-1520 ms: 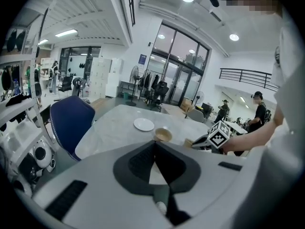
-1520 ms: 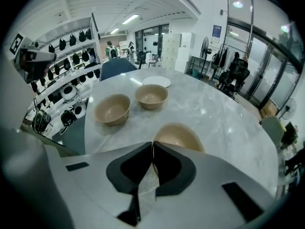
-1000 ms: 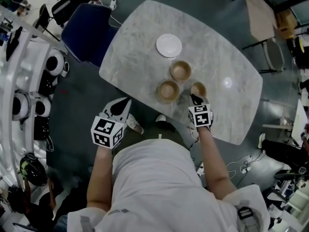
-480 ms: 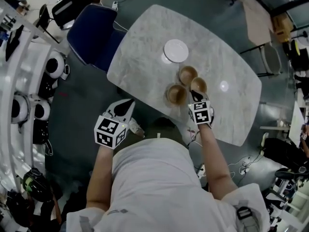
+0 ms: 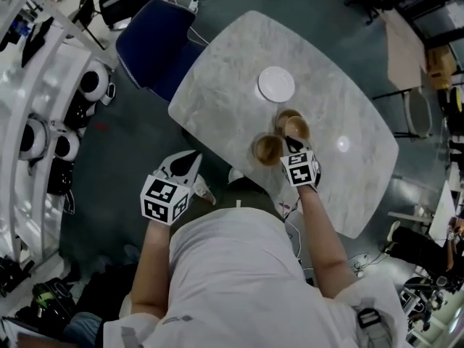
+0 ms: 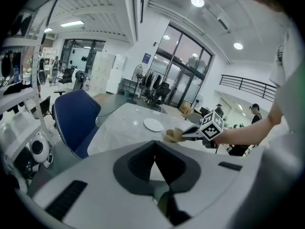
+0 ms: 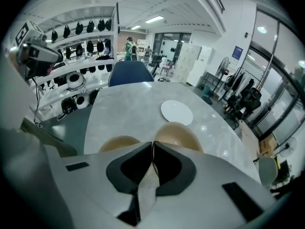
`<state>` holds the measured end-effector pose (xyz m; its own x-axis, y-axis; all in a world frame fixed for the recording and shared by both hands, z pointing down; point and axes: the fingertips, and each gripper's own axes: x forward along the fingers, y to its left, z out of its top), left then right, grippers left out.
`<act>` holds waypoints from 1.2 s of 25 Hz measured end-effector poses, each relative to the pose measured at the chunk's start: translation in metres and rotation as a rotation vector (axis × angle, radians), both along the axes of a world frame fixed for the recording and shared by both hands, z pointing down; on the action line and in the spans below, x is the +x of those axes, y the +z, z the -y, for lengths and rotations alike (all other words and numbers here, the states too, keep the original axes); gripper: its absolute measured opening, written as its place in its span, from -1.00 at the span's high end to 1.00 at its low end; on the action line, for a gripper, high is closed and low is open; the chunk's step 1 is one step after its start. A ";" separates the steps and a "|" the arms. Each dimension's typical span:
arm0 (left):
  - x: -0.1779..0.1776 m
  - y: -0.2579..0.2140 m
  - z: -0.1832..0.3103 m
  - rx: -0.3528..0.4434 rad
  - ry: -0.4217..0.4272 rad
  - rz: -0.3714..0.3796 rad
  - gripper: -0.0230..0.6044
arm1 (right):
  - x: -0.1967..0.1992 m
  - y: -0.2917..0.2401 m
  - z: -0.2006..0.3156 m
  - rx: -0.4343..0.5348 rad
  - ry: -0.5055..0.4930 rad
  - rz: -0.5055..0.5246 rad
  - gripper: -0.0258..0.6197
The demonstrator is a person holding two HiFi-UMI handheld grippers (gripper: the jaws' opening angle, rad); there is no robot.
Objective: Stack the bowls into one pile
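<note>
Three round tan wooden bowls cluster near the front edge of the grey marble table [image 5: 217, 85]. One bowl [image 5: 297, 128], its rim clamped in the right gripper [image 5: 291, 144], is over a second bowl [image 5: 281, 116], apparently to nest there. The third bowl [image 5: 267, 149] rests just beside. That hand pitches steeply downward. The left gripper [image 5: 190, 156], jaws together and empty, waits off the table.
</note>
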<state>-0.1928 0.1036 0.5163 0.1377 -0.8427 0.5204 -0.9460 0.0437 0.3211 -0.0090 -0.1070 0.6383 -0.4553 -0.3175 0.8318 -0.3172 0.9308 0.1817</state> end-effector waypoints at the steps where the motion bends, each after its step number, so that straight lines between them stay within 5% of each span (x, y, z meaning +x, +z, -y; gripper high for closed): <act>1: 0.000 0.000 0.000 -0.003 -0.018 -0.003 0.92 | -0.002 0.002 0.002 -0.004 -0.017 -0.004 0.83; 15: 0.019 0.006 -0.012 -0.078 -0.180 0.006 0.92 | -0.017 0.031 0.027 -0.076 -0.162 -0.019 0.83; 30: 0.022 0.017 -0.016 -0.099 -0.206 -0.001 0.92 | -0.024 0.044 0.023 -0.121 -0.170 -0.002 0.62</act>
<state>-0.1704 0.1198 0.5333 -0.0312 -0.7981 0.6017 -0.9134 0.2672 0.3070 -0.0327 -0.1304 0.6827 -0.4921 -0.1335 0.8602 -0.1532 0.9860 0.0654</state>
